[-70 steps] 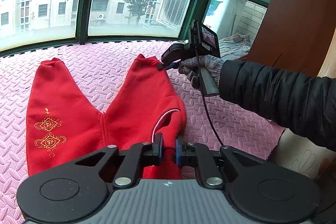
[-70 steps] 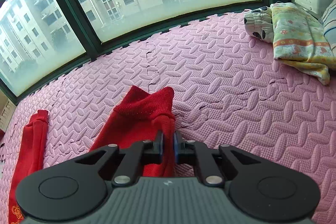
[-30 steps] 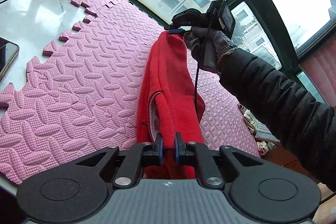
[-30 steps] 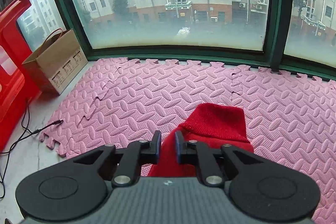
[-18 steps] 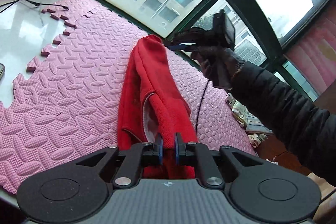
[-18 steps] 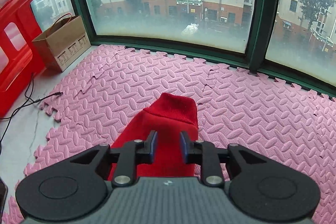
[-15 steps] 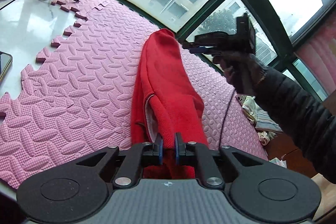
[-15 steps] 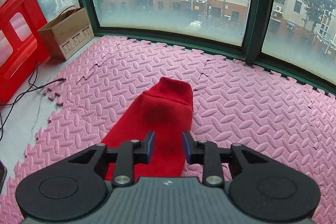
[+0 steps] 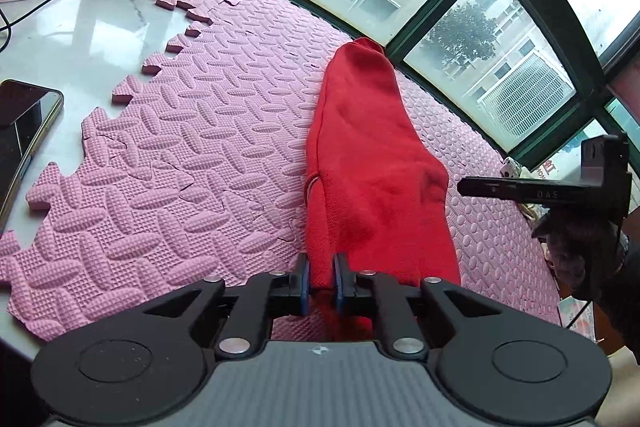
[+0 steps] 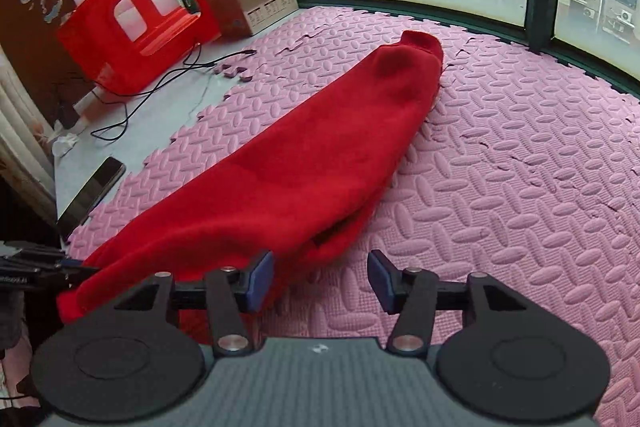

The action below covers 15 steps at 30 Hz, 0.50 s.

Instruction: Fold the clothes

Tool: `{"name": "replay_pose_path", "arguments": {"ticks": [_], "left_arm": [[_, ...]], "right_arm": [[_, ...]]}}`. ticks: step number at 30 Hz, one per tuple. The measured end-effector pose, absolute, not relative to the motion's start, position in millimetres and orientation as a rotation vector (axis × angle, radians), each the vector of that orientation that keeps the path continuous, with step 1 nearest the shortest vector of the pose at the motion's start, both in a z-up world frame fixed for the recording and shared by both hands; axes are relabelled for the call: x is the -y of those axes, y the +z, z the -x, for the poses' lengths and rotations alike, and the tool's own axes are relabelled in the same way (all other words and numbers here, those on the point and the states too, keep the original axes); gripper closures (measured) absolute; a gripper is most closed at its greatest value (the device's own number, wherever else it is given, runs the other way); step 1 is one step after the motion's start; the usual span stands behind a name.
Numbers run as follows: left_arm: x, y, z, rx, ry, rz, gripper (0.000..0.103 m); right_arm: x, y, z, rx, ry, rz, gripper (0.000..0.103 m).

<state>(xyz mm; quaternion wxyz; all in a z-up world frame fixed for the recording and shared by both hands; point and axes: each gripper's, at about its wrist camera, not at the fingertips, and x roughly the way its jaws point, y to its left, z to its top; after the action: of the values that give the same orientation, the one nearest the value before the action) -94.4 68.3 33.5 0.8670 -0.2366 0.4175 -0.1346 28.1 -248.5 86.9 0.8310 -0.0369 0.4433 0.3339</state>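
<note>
While the left gripper [image 9: 319,277] pinches the folded red knit trousers [image 9: 368,163], the right gripper [image 10: 320,281] gapes empty above the pink foam mat [image 10: 520,167].

Blk tools [image 10: 320,281], blue pads [image 10: 260,281], dark glove [image 9: 580,247]

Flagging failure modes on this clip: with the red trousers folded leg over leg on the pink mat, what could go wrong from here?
1. The left gripper is shut on the waist end of the red trousers; pulling now, with the right gripper open and off the cloth, could drag the stacked legs apart.
2. The trousers lie near the edge of the pink mat, close to the phone and black cable; a slide that way might snag them.
</note>
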Motion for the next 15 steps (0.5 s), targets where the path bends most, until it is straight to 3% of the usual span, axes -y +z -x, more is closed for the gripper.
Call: {"name": "replay_pose_path", "arguments": {"ticks": [3, 6, 15], "left_arm": [[-64, 34, 93, -0.885, -0.257, 0.47, 0.087], [-61, 35, 91, -0.895, -0.235, 0.454, 0.086], [-55, 38, 85, -0.922, -0.195, 0.432, 0.085]], "right_arm": [[253, 82, -13, -0.933, 0.787, 0.066, 0.046], [246, 79, -22, -0.925, 0.853, 0.07, 0.032], [227, 54, -54, -0.945, 0.995, 0.058, 0.031]]}}
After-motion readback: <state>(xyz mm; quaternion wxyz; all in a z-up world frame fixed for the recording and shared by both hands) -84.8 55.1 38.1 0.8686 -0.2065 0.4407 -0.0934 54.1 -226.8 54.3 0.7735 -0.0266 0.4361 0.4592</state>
